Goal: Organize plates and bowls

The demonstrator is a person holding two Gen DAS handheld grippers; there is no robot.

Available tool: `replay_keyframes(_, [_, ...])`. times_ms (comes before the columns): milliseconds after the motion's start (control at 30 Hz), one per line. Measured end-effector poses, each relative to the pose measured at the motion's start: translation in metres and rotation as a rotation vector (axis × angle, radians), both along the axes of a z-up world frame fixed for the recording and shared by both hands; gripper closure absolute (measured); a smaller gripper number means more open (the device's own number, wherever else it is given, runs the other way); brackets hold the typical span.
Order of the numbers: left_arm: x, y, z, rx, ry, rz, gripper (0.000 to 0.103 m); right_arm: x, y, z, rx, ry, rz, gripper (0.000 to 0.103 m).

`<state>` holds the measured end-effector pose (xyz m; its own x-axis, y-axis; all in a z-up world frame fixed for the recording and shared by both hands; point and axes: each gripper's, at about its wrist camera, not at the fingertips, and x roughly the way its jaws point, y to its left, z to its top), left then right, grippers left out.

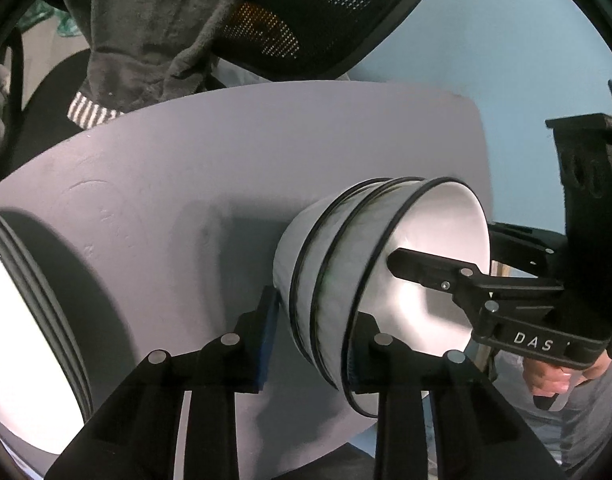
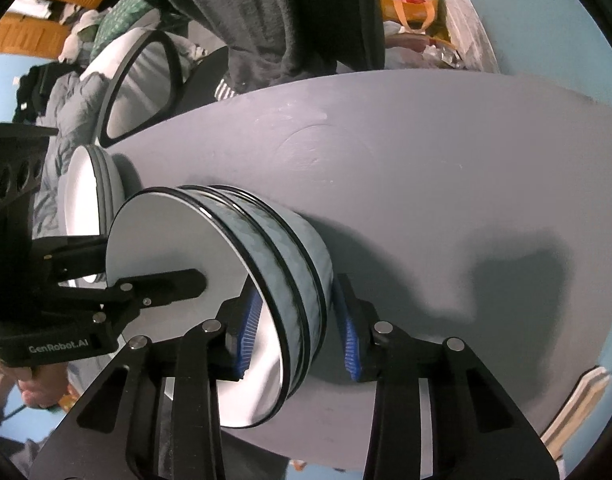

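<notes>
Three white bowls with black rims are nested in one stack (image 1: pixel 438 220) on the round grey table (image 1: pixel 186 180). My left gripper (image 1: pixel 318 312) straddles the stack's near wall, one pad on the outside and one inside the top bowl, shut on it. In the right wrist view my right gripper (image 2: pixel 296 294) clamps the opposite wall of the same bowl stack (image 2: pixel 282 248), its blue pads inside and outside. Each view shows the other gripper's finger (image 1: pixel 418 268) (image 2: pixel 166 280) reaching into the top bowl.
A stack of white plates (image 1: pixel 26 320) (image 2: pixel 102 188) stands on the table to the left of the bowls. Behind the table is a mesh office chair (image 1: pixel 306 12) draped with a grey towel (image 1: pixel 146 40). A person's hand (image 1: pixel 546 380) holds the right gripper's handle.
</notes>
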<state>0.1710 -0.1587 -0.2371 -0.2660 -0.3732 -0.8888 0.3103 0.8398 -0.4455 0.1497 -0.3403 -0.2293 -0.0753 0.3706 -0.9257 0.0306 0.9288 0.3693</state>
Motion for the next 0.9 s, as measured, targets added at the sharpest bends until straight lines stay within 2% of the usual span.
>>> replay_keyframes(133, [-0.008, 0.007, 0.004, 0.033, -0.02, 0.002, 0.077, 0.001, 0.012, 0.003, -0.042, -0.017, 0.047, 0.068])
replay_keyframes(367, [-0.026, 0.041, 0.007, 0.073, -0.022, 0.007, 0.079, -0.007, 0.046, 0.002, -0.055, -0.013, 0.111, 0.067])
replay_keyframes(667, [-0.065, 0.114, 0.007, 0.112, -0.016, 0.065, 0.079, -0.029, 0.108, -0.002, -0.007, 0.007, 0.182, 0.067])
replay_keyframes(900, [-0.086, 0.174, 0.005, 0.12, 0.004, 0.145, 0.08, -0.037, 0.161, -0.007, 0.009, 0.016, 0.226, 0.067])
